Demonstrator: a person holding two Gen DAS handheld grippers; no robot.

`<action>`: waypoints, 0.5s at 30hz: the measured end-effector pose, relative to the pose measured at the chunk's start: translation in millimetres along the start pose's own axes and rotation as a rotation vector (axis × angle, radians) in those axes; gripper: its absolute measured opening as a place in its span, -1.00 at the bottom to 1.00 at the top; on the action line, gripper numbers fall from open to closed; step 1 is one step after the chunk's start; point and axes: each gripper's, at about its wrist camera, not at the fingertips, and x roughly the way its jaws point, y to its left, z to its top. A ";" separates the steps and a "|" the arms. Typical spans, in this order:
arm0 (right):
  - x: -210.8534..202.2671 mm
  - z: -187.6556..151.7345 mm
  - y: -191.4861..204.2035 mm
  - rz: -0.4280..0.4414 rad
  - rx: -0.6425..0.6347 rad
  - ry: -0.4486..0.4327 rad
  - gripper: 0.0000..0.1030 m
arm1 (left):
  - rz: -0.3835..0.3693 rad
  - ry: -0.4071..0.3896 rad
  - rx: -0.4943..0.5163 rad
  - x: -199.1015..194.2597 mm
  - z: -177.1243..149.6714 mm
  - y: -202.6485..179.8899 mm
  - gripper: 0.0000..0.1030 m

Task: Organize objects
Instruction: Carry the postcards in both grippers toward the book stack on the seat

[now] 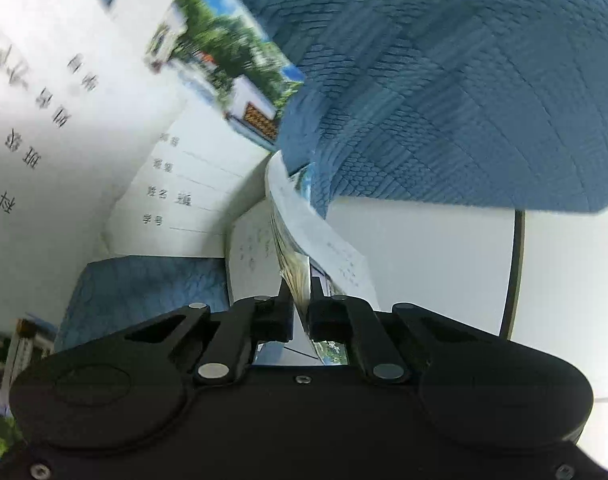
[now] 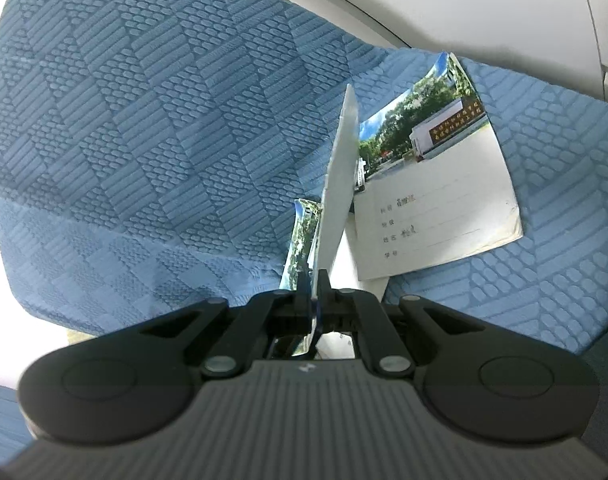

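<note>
— What is the blue cloth like?

— Woven fabric, matt, with a raised pattern of ribs and ovals; it looks rough.

— And the notebook lying on it?

— Paper, with a smooth, slightly glossy printed cover. The booklet in the left gripper shows thin matt white pages.

— The grippers themselves?

— Black plastic, smooth with a soft sheen, with small bright metal pins. The right gripper has a ribbed grey plastic body. The white surface beyond looks smooth and matt.
</note>
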 end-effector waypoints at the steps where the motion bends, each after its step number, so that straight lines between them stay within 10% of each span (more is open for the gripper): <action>1: -3.5 -1.1 2.3 0.003 -0.009 -0.004 -0.90 | 0.002 -0.004 0.015 -3.0 -1.9 -4.2 -0.90; 15: -54.8 -13.9 58.2 0.137 -0.100 -0.028 -0.89 | -0.021 -0.090 0.202 -79.9 -27.1 -93.8 -0.90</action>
